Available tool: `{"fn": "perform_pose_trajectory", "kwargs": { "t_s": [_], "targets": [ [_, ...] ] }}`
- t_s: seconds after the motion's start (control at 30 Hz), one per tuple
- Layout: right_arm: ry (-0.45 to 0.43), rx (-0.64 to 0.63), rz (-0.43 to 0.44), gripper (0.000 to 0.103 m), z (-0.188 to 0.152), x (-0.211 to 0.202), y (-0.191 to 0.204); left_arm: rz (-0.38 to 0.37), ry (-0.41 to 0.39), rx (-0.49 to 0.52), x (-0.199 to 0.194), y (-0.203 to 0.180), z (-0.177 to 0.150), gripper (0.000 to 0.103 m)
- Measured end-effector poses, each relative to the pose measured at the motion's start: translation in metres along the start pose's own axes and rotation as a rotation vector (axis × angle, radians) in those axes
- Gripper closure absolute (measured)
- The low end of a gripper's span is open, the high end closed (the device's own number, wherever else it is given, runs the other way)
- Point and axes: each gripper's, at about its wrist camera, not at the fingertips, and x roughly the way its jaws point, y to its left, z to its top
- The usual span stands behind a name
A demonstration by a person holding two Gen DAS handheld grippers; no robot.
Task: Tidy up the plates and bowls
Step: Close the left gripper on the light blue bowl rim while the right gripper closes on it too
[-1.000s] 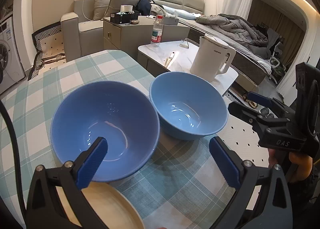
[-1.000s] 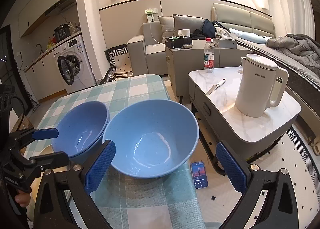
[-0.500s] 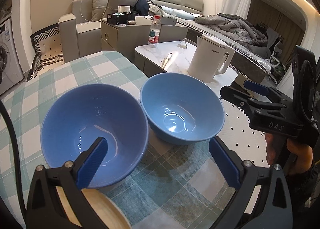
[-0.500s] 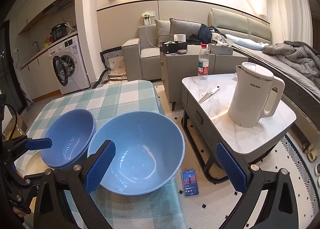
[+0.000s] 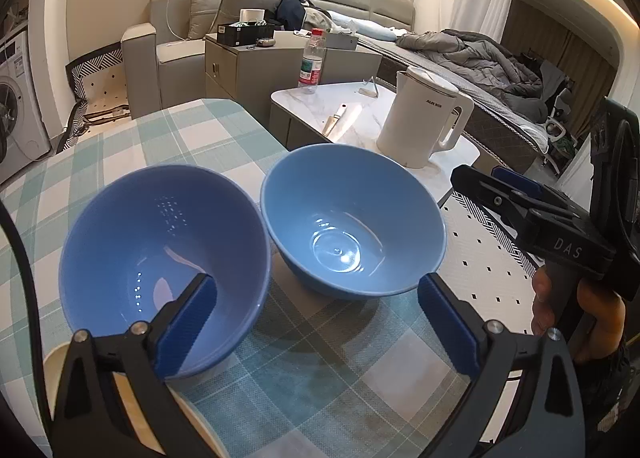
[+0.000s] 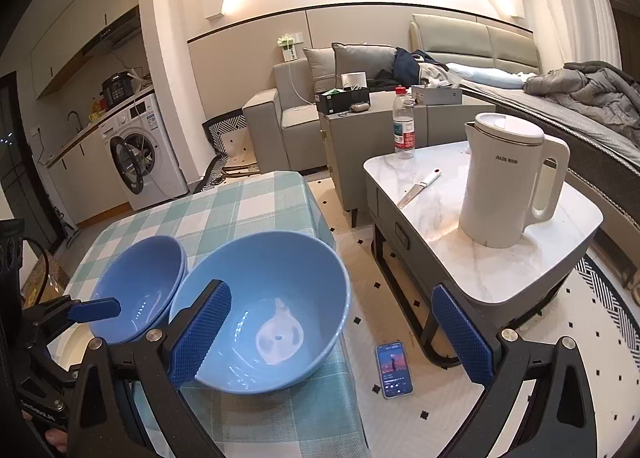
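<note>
Two empty blue bowls stand side by side on the checked tablecloth (image 5: 168,138). In the left wrist view, the left bowl (image 5: 160,254) lies behind my left finger and the right bowl (image 5: 352,222) sits just beyond the gap. My left gripper (image 5: 316,298) is open and holds nothing. A cream plate (image 5: 56,366) shows at the lower left under that gripper. In the right wrist view my right gripper (image 6: 330,298) is open, with its left finger over the near rim of the right bowl (image 6: 272,310). The left bowl (image 6: 140,286) is beyond it.
The right bowl sits close to the table's right edge (image 6: 344,378). Past that edge is a marble coffee table (image 6: 440,194) with a white kettle (image 6: 508,186), a knife (image 6: 418,188) and a water bottle (image 6: 403,126). A phone (image 6: 394,370) lies on the floor.
Both grippers have drifted back and slightly up, so the bowls sit lower and farther left in view. The bowls have not moved. Both grippers stay open.
</note>
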Motion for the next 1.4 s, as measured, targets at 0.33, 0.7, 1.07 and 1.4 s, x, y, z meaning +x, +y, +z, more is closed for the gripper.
{"fn": "perform_pose_trajectory", "kwargs": {
  "t_s": [0.33, 0.7, 1.07, 1.4],
  "targets": [
    [0.008, 0.016, 0.036, 0.001, -0.004, 0.001, -0.004, -0.019, -0.009, -0.02, 0.0, -0.007, -0.002, 0.032],
    [0.024, 0.029, 0.045, 0.017, -0.007, 0.007, -0.007, -0.027, 0.009, -0.037, 0.005, -0.015, -0.002, 0.044],
    [0.083, 0.05, 0.066, 0.033, -0.014, 0.027, -0.004, 0.002, 0.02, -0.092, 0.015, -0.011, -0.002, 0.044],
    [0.107, 0.059, 0.077, 0.053, -0.02, 0.041, -0.006, 0.004, 0.025, -0.092, 0.025, -0.015, 0.0, 0.044]
  ]
}}
